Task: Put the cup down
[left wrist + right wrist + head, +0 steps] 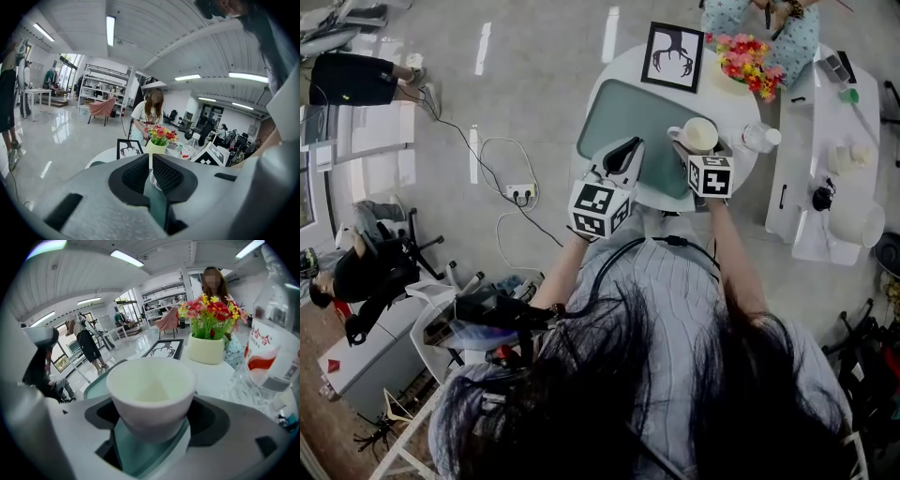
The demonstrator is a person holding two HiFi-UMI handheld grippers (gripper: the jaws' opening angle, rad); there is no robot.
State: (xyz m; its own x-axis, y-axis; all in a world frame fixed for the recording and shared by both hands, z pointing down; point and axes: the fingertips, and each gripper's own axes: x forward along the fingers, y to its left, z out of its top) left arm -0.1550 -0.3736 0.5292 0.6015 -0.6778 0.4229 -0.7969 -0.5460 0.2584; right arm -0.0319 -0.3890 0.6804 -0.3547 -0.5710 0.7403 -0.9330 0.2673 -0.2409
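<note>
"Which one has the cup?"

"The right gripper (691, 153). Its jaws are spread wide, one on each side of the white cup (152, 390). They press on its wall low down, so it sits upright with the mouth level. Inside I see only bare white, so it looks empty."

"And the other?"

"The left gripper (151, 171) is idle, I'd say. Its jaws are drawn almost together, with only a slit between them and nothing in it. It hangs just left of the cup, out of the way."

"Is the cup down?"

"I can't tell. It's low over the right edge of the green mat (628, 112) on the round tabletop (724, 94), but I can't see whether the base touches. The mat looks like the landing spot."

"Anything crowding it?"

"A clear water bottle (269, 352) stands just beside it on the right. I'd mind that when the jaws spread. Farther back there's a cream pot (206, 350) packed with red and yellow flowers (211, 310), and a framed picture (164, 349) near the far rim."
</note>
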